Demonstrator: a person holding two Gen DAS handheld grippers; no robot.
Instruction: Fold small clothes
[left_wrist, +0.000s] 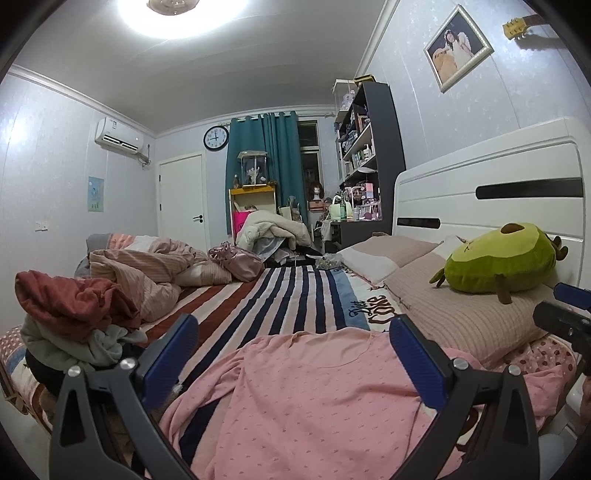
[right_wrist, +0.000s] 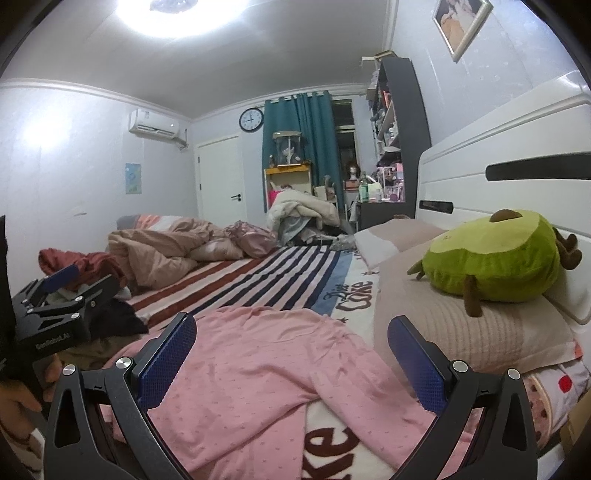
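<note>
A pink dotted garment (left_wrist: 314, 398) (right_wrist: 258, 373) lies spread and rumpled on the striped blanket at the near edge of the bed. My left gripper (left_wrist: 295, 354) hovers just above it, open, blue pads wide apart with nothing between them. My right gripper (right_wrist: 291, 350) is open too, over the garment's right part, where a sleeve (right_wrist: 373, 402) trails toward the pillow. Each gripper shows in the other's view: the right one (left_wrist: 565, 314) at the right edge, the left one (right_wrist: 62, 291) at the left, held by a hand (right_wrist: 22, 391).
A heap of red, grey and dark clothes (left_wrist: 74, 317) (right_wrist: 85, 266) sits at the left. A crumpled beige duvet (left_wrist: 147, 269) lies behind it. Pillows (left_wrist: 461, 314) with a green avocado plush (left_wrist: 502, 258) line the white headboard (left_wrist: 491, 184) on the right. The striped blanket (left_wrist: 280, 295) stretches ahead.
</note>
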